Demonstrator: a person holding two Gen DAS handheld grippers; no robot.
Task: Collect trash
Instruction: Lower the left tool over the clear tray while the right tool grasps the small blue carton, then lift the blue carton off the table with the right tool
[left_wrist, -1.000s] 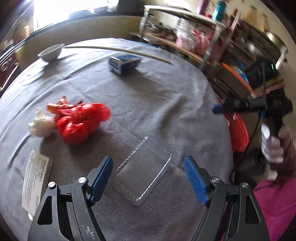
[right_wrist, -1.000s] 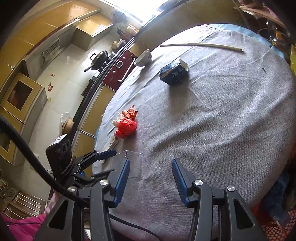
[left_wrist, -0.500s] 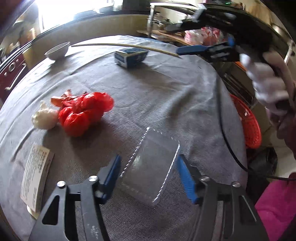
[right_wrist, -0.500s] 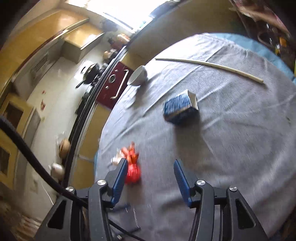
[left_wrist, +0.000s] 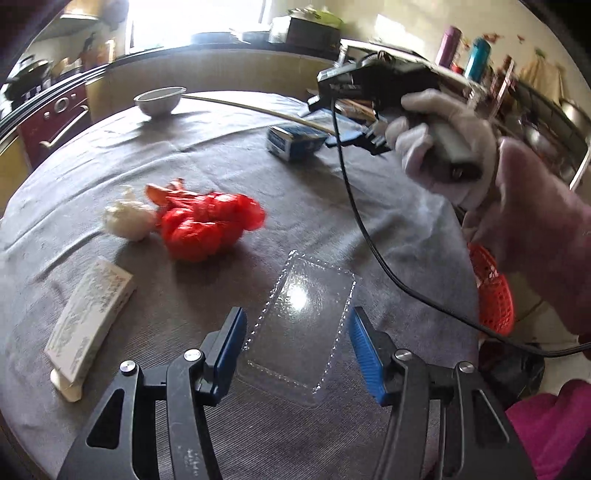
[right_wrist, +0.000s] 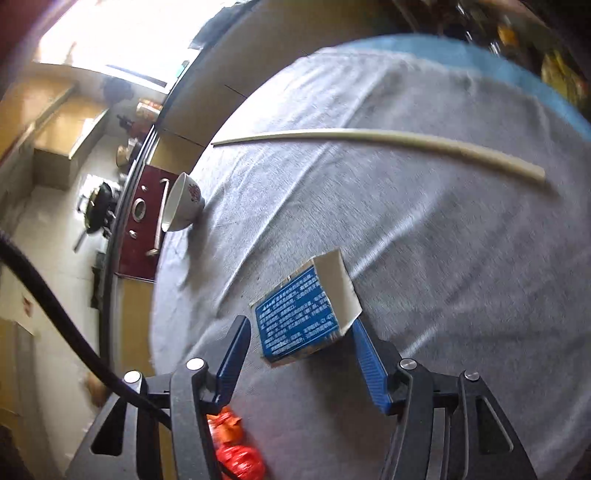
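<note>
My left tool (left_wrist: 295, 343) grips the clear tray (left_wrist: 301, 325) (pads on its edges); my right tool (right_wrist: 299, 354) is opening around the blue box (right_wrist: 299, 319) on the desk (right_wrist: 461, 258).

Red bag (right_wrist: 236, 452) half hidden behind right gripper's (right_wrist: 299, 354) frame, cut by bottom edge. Red basket (left_wrist: 493, 291) mostly hidden behind table (left_wrist: 406, 229) rim and sleeve (left_wrist: 546, 236). Shelf clutter (left_wrist: 517, 81) blurred, unreadable. Print on white carton (left_wrist: 92, 314) too small to read. Clear tray's (left_wrist: 299, 325) contact with left gripper (left_wrist: 295, 345) pads uncertain.
</note>
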